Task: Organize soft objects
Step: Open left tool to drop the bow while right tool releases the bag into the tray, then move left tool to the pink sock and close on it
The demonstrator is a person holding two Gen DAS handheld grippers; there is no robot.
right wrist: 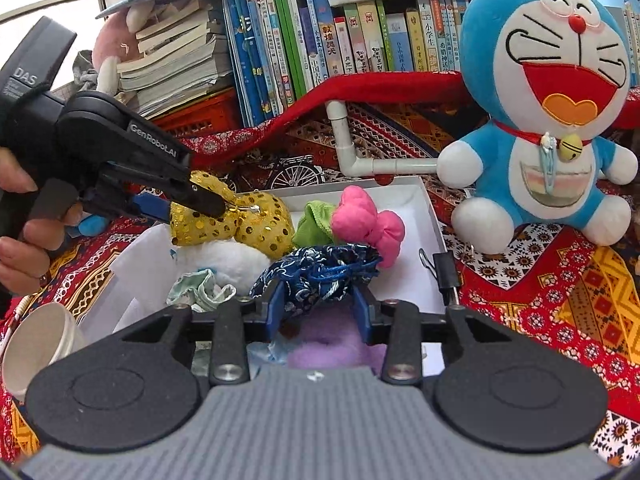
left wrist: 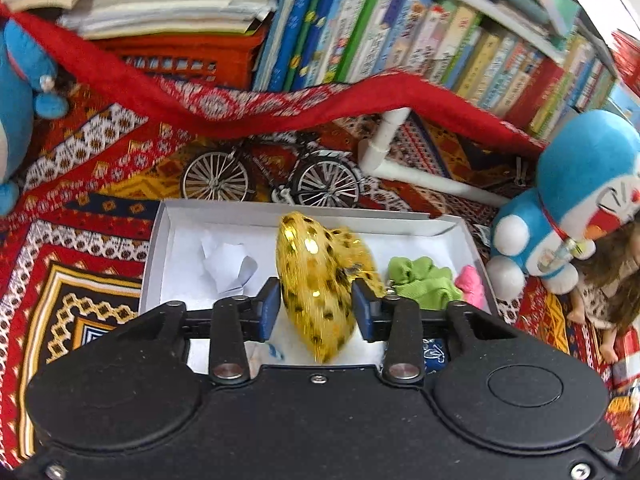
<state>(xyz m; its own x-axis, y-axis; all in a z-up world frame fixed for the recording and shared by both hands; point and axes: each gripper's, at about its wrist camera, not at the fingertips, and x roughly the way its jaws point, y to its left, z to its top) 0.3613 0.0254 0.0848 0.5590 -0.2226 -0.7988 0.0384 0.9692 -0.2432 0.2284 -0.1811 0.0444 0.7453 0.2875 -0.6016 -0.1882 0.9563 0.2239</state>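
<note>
While the left hand-held gripper (left wrist: 316, 306) is clamping its blue pads against both sides of the gold sequined bow (left wrist: 320, 280), the bow is hanging just above the white box (left wrist: 160, 240). In the right wrist view, the left hand-held gripper (right wrist: 216, 208) is entering from the left and pinching the gold sequined bow (right wrist: 256, 224) over the box's near-left portion. The right hand-held gripper (right wrist: 320, 300) is closing its pads on the dark blue patterned pouch (right wrist: 316, 272), which is sitting at the near end of the white box (right wrist: 434, 216). A pink bow (right wrist: 368, 220) and a green cloth (right wrist: 316, 220) are lying together toward the box's far end. A Doraemon plush (right wrist: 548, 100) is sitting upright on the patterned cloth (right wrist: 560, 300) covering the surface, just right of the box.
</note>
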